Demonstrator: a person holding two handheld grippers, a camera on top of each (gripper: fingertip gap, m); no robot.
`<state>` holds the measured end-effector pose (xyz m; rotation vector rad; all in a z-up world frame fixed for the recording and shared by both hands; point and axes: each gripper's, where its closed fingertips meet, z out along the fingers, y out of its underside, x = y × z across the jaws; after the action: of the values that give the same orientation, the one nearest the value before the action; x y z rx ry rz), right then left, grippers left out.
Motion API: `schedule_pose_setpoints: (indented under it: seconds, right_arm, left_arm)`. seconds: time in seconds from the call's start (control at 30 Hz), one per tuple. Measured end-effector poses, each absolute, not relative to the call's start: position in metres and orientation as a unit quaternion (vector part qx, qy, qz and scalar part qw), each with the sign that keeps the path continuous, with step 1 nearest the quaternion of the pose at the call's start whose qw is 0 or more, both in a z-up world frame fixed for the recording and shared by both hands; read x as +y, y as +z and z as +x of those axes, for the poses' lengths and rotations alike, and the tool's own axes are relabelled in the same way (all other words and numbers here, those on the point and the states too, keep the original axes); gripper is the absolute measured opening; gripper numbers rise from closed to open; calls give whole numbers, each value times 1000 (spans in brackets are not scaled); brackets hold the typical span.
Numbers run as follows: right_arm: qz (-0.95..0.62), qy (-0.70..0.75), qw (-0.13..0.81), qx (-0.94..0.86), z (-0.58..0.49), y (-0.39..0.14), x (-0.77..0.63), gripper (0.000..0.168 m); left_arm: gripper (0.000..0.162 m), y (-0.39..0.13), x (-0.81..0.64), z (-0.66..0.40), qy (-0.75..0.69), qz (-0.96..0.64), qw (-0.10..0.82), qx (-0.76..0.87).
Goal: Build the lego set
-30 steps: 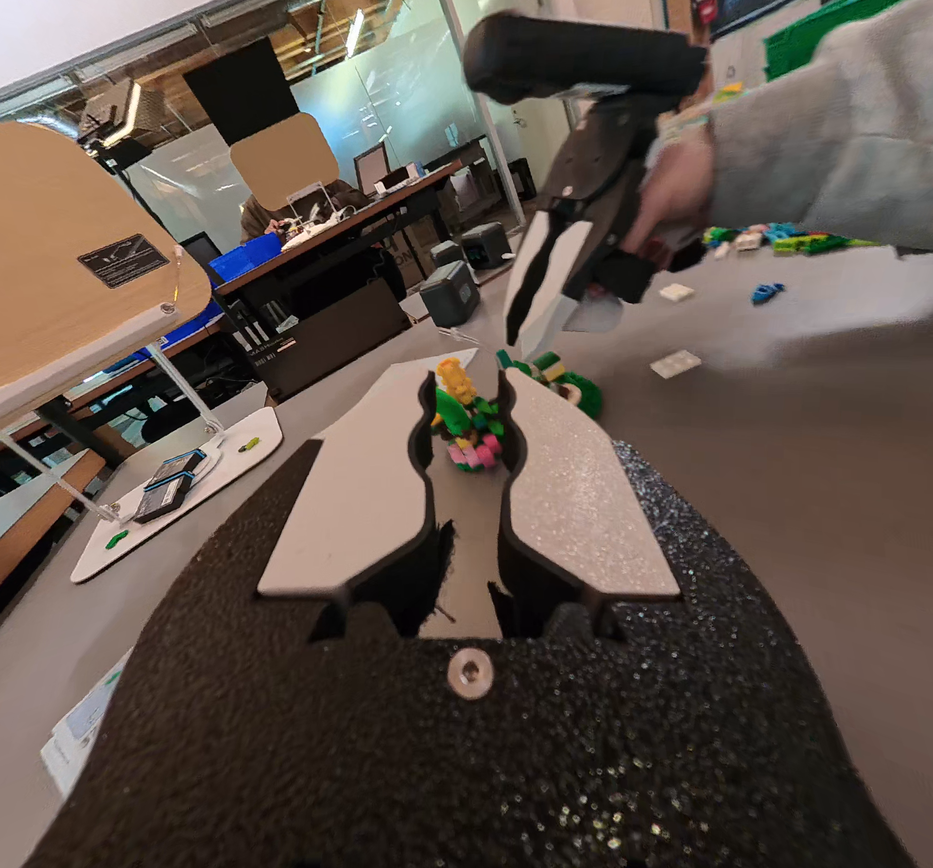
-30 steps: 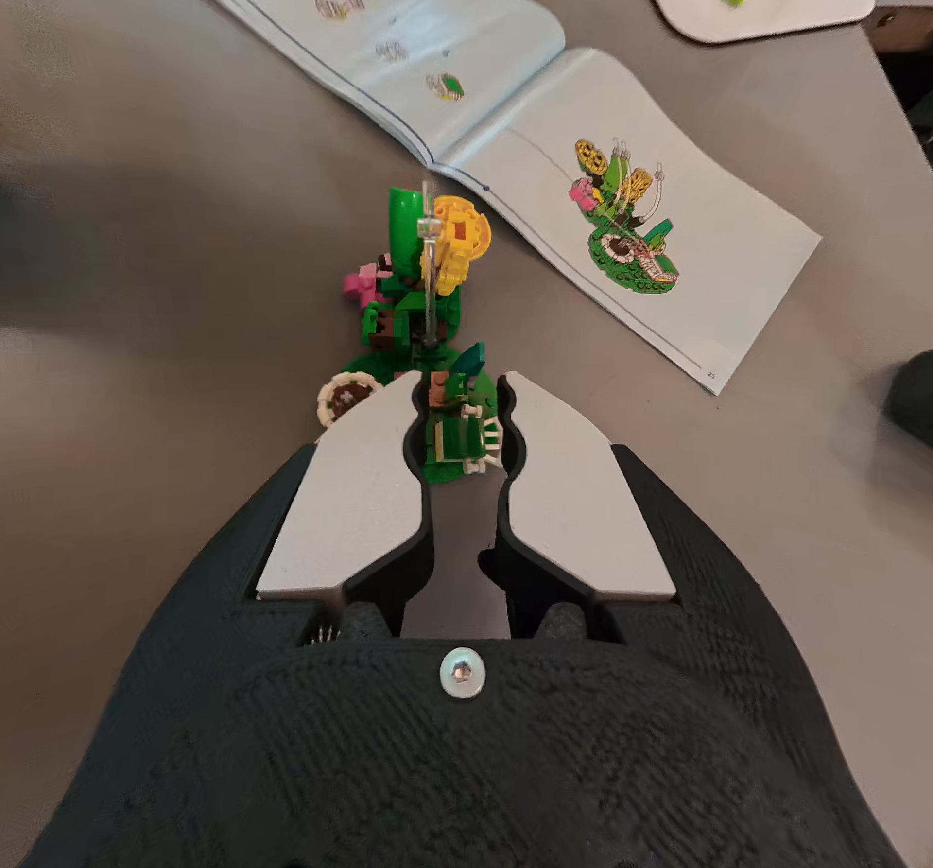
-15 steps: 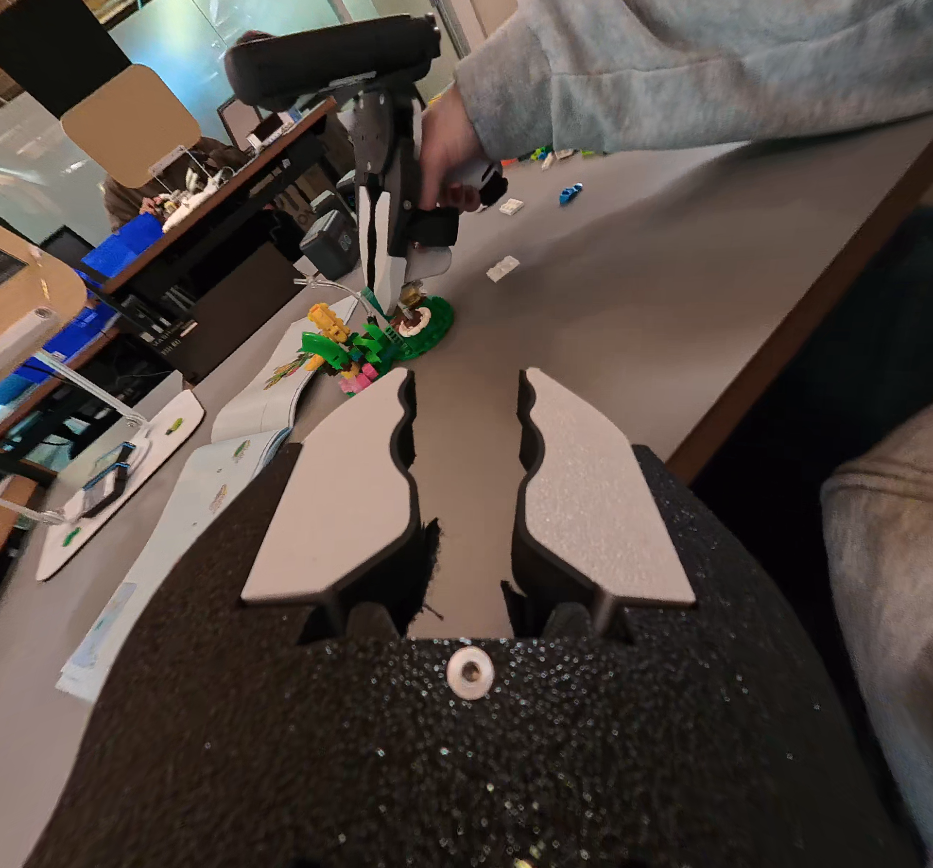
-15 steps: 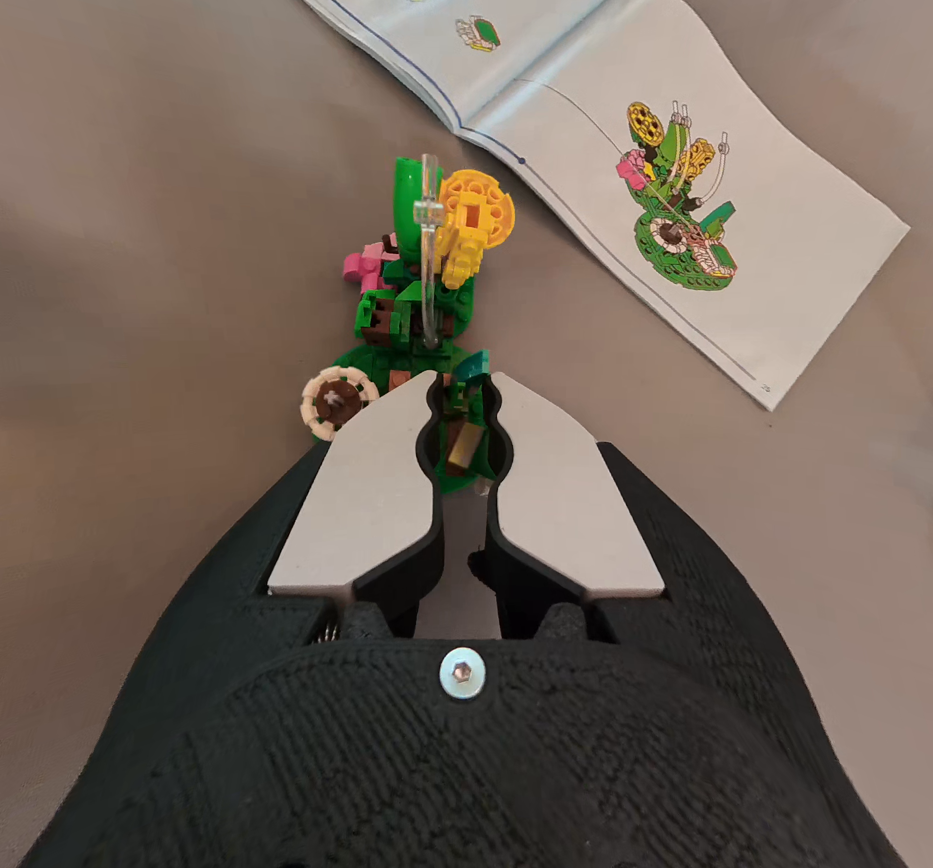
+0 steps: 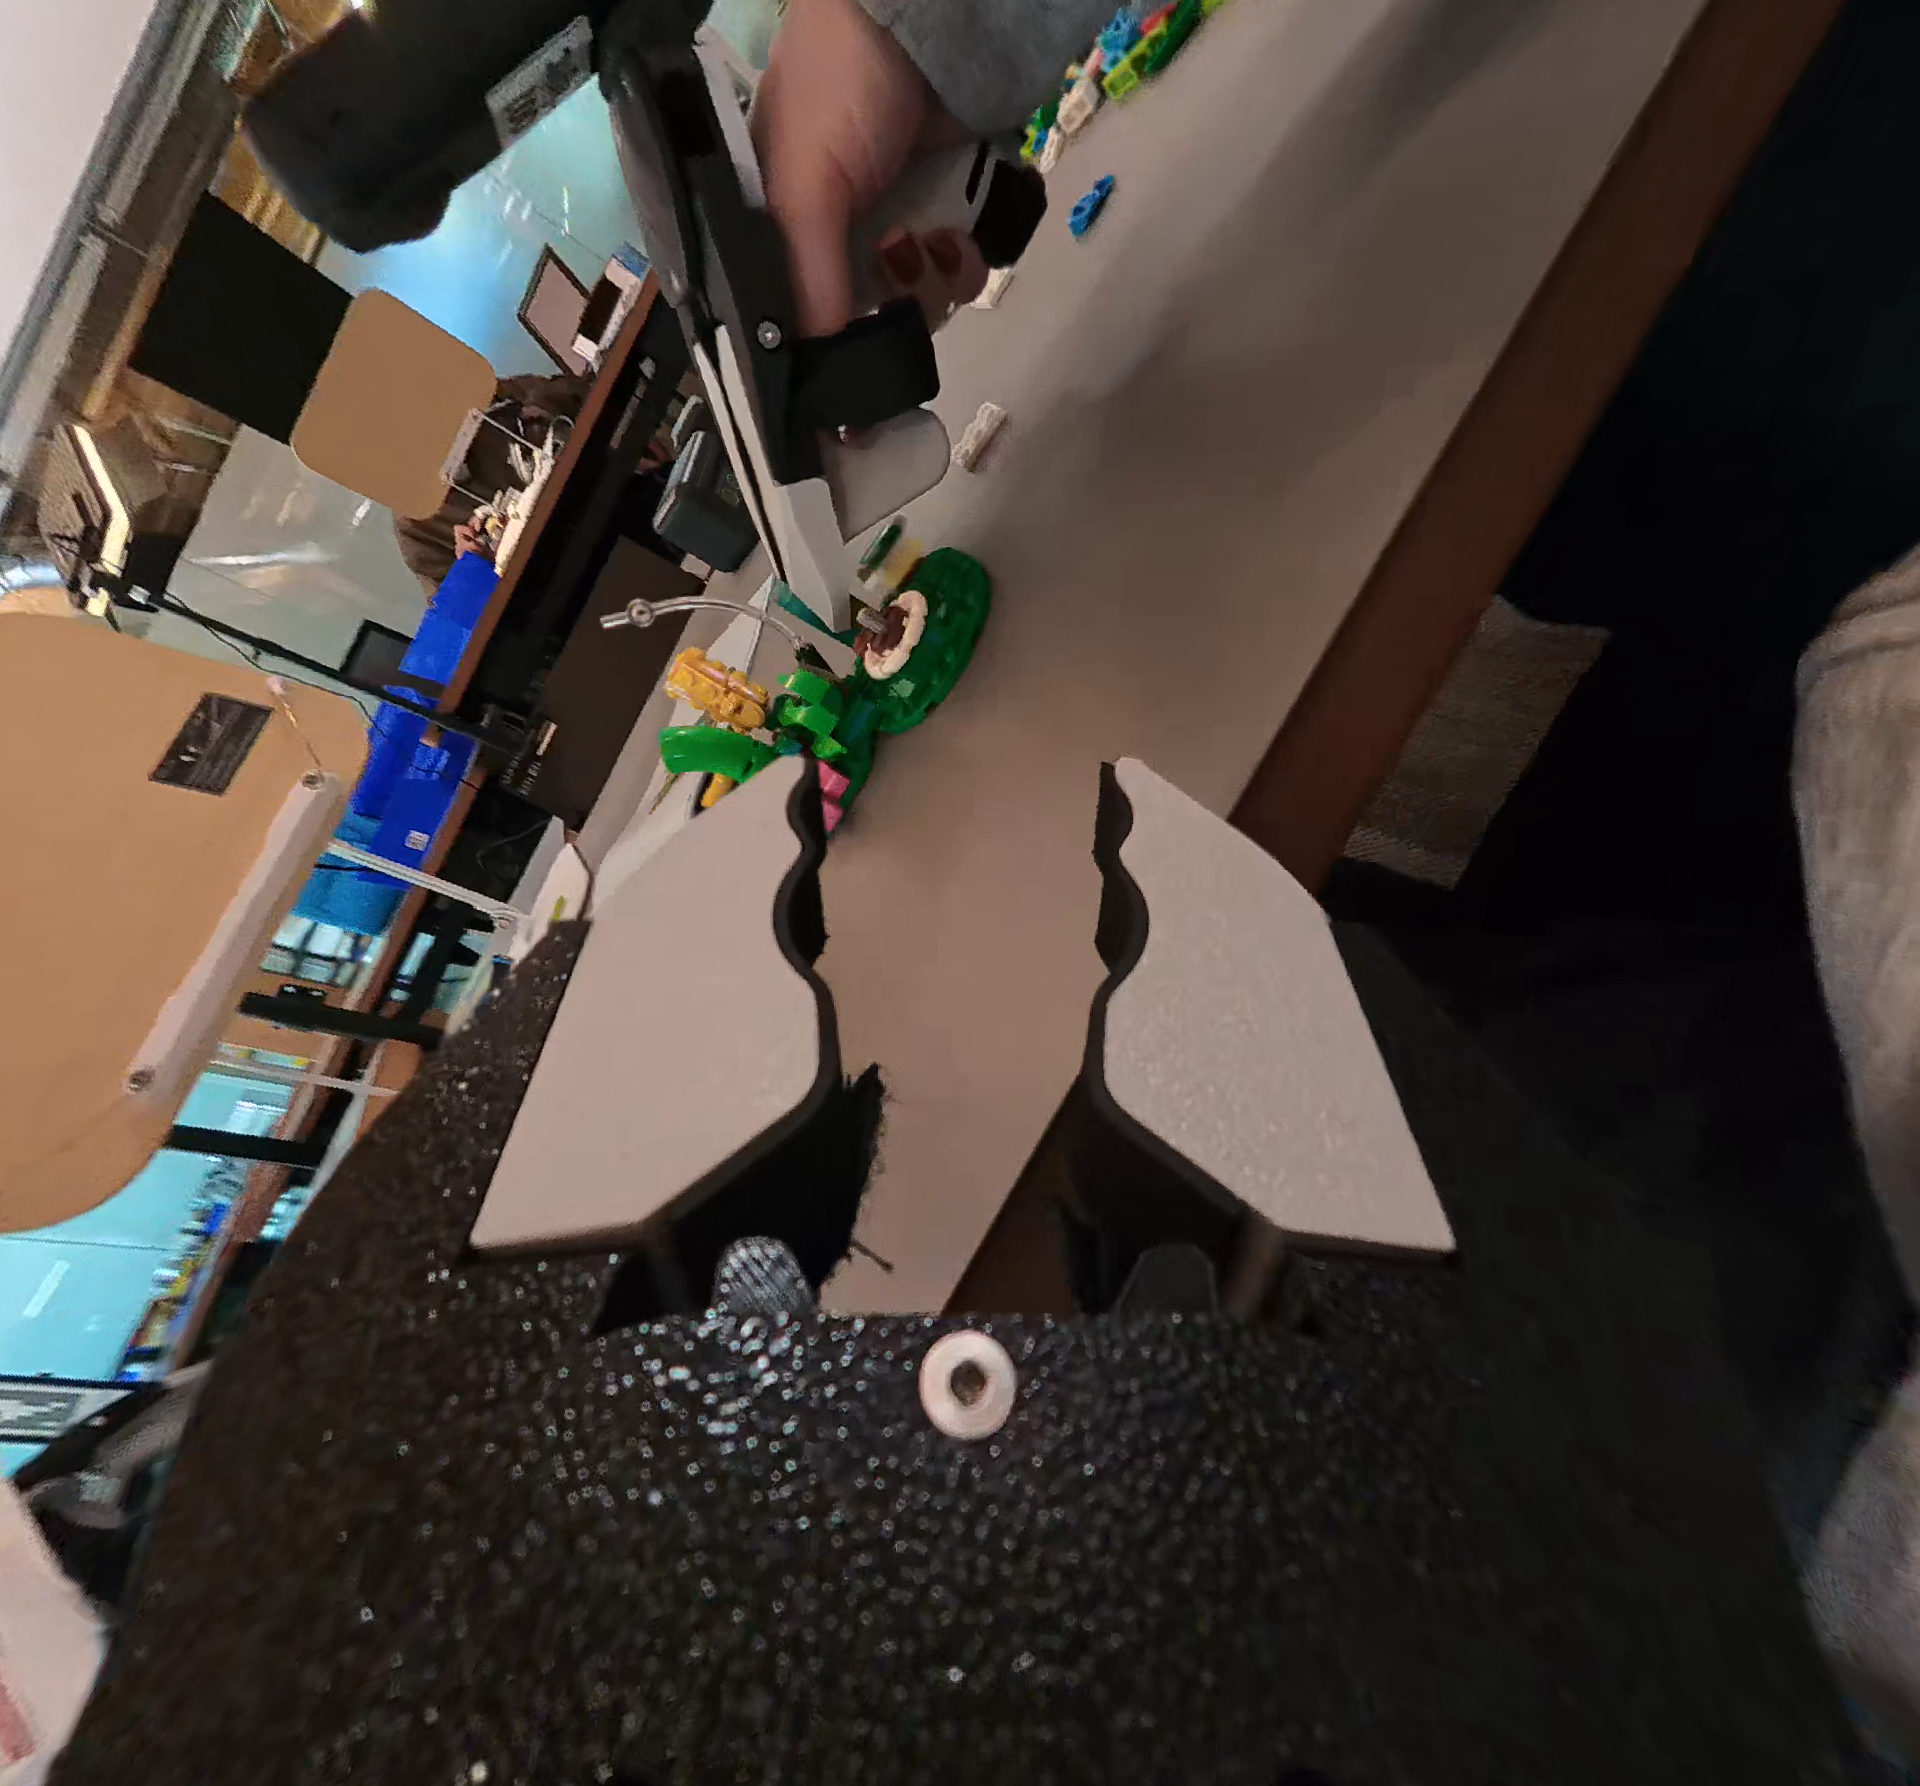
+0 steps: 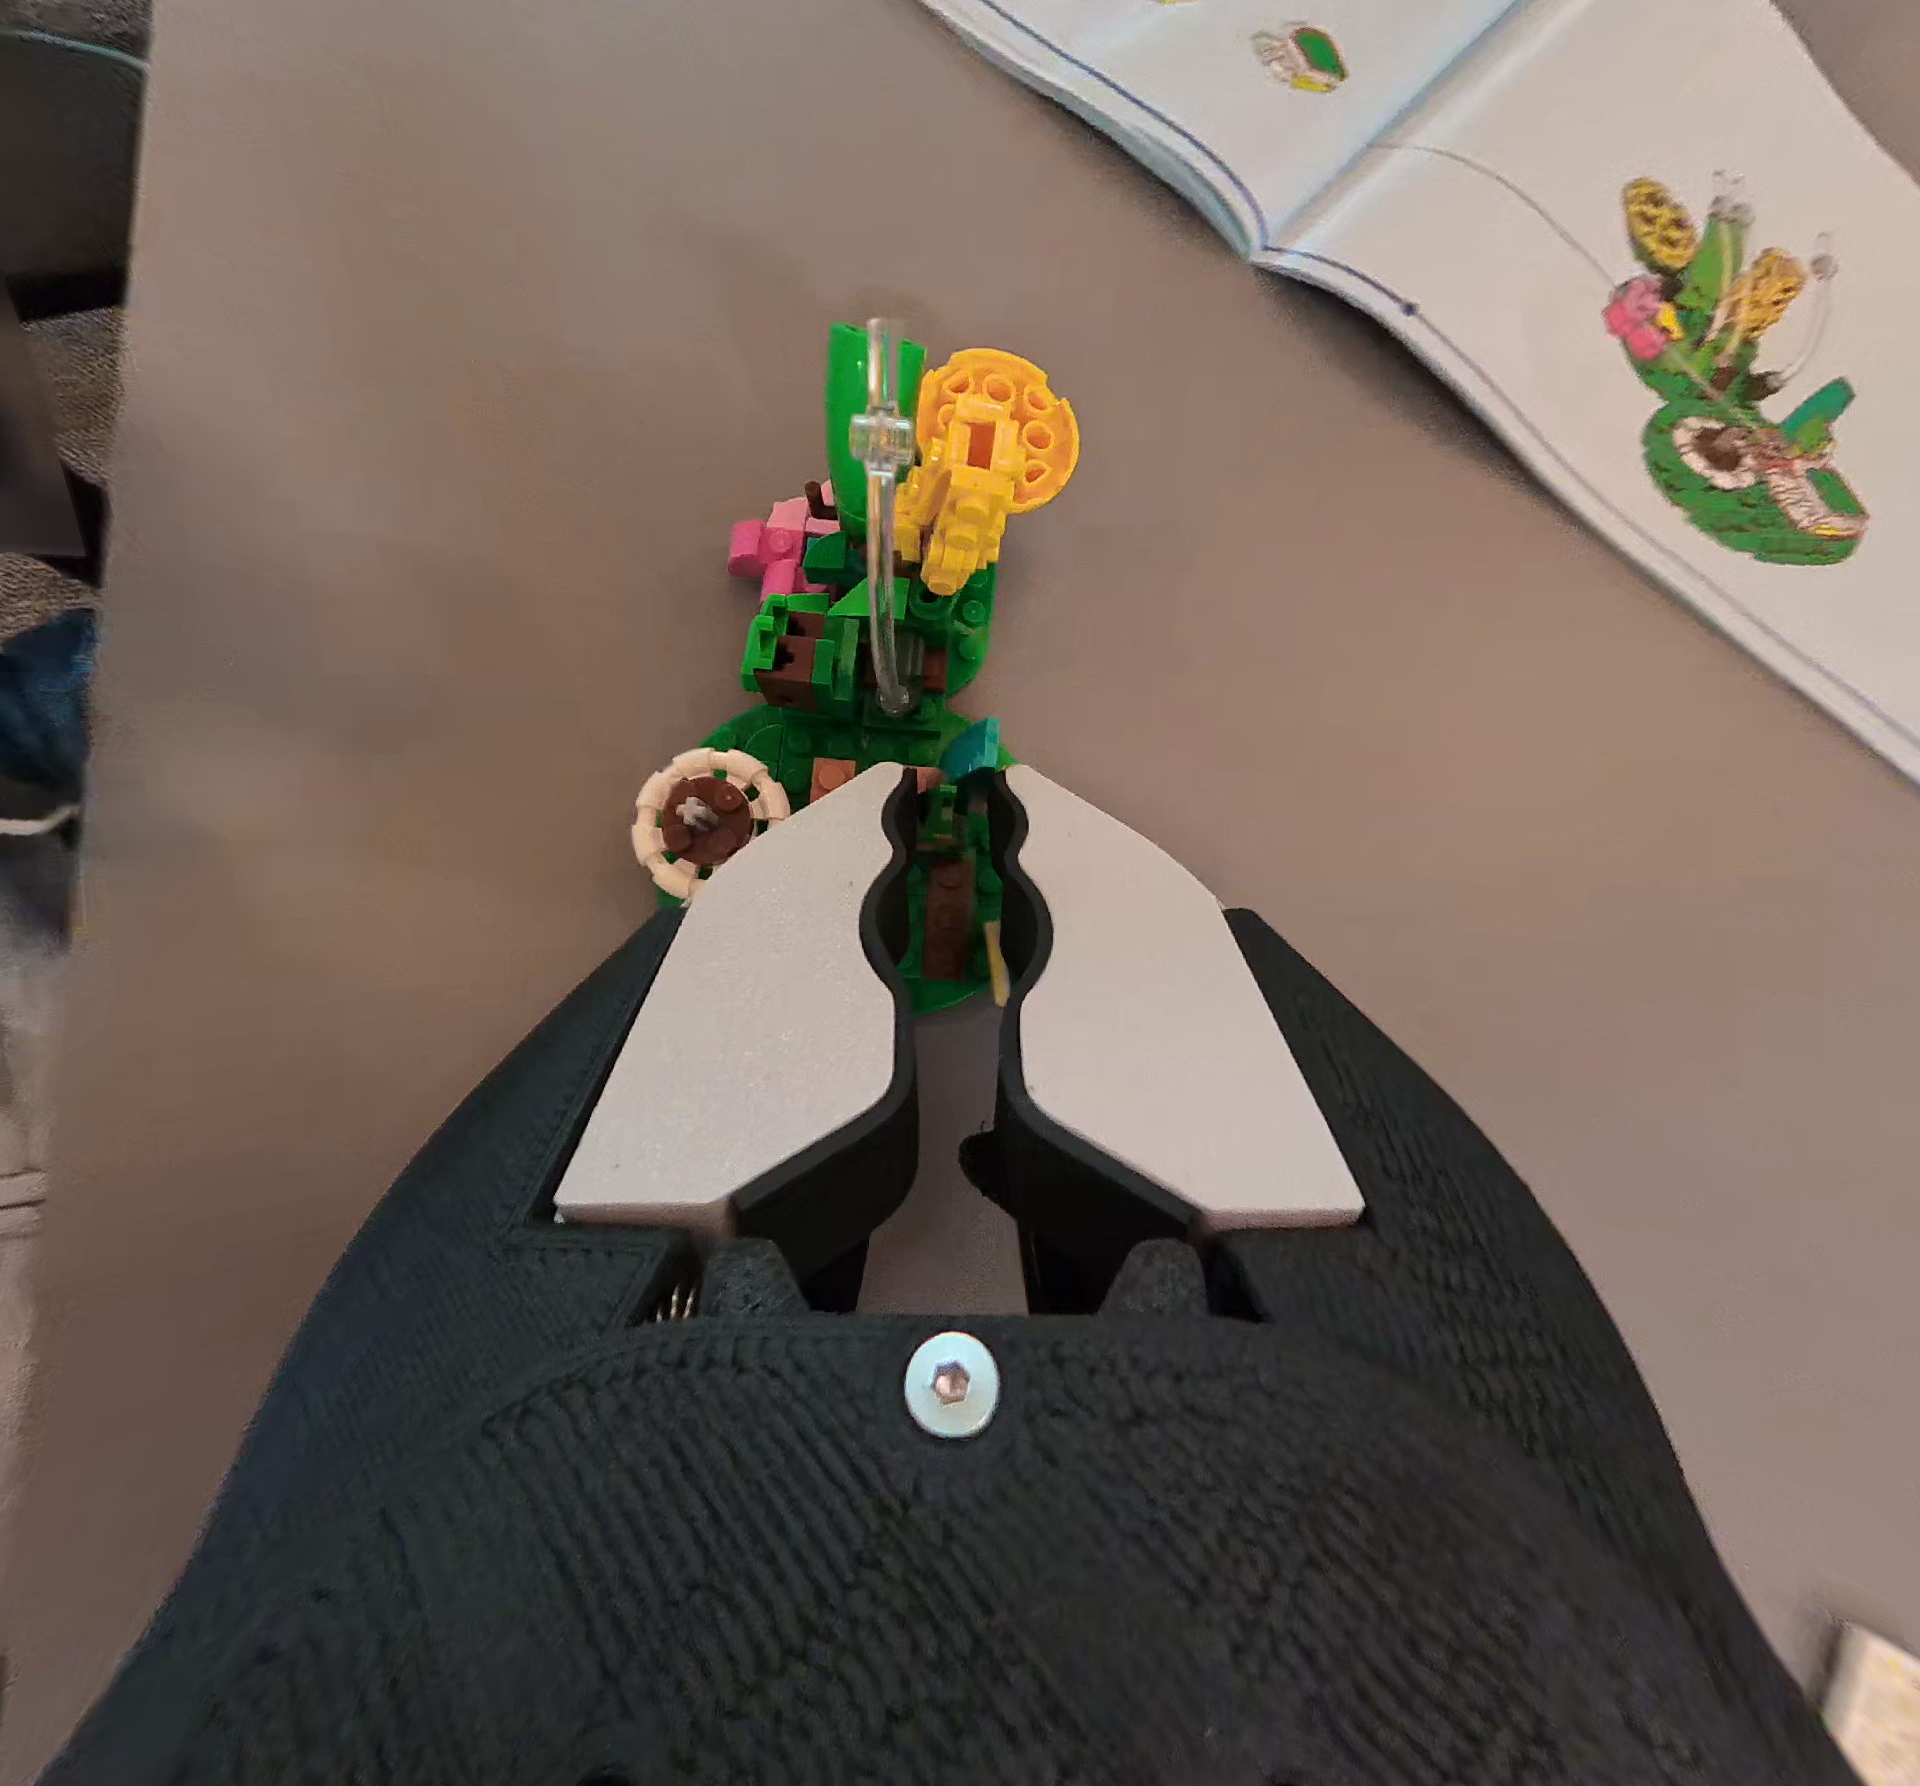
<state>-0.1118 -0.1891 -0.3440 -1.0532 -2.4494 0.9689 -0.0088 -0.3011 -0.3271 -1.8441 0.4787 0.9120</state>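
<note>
- A partly built Lego flower model is seen standing on a grey table, its round green base partly covered by the right gripper.
- The right gripper's fingers are drawn close together over the base, with a narrow gap left between the tips; a teal leaf piece and a thin tan piece are framed in that gap, but whether anything is actually pinched cannot be told.
- On the model, a yellow disc flower is shown at 1 o'clock from the fingertips, a pink blossom at 11 o'clock, and a clear curved stem rising at 12 o'clock.
- A brown-centred flower with cream petals is seen at the base's edge, at 9 o'clock from the fingertips.
- An open instruction booklet is laid on the table at 2 o'clock, well apart from the model.
- In the left wrist view, the left gripper is held with its fingers wide apart and nothing between them; the model is near its left fingertip, at 11 o'clock.
- The right gripper, gripped by a hand in a grey sleeve, is pictured pointing down onto the model.
- Loose bricks are scattered at the table's far end.
</note>
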Motion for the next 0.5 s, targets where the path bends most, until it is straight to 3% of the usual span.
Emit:
schedule_pose_setpoints:
  seconds: [0.03,0.43,0.5]
  right_arm:
    - [-370,339,147,-852,-106,-344,-194,11]
    - [-404,357,84,-838,-42,-344,-266,13]
    - [-386,350,102,-848,-35,-344,-270,23]
  left_arm:
    - [50,-330,-303,-8,384,-758,486,207]
    - [62,-364,-325,6,378,-749,444,315]
    - [62,-367,-328,8,386,-743,445,318]
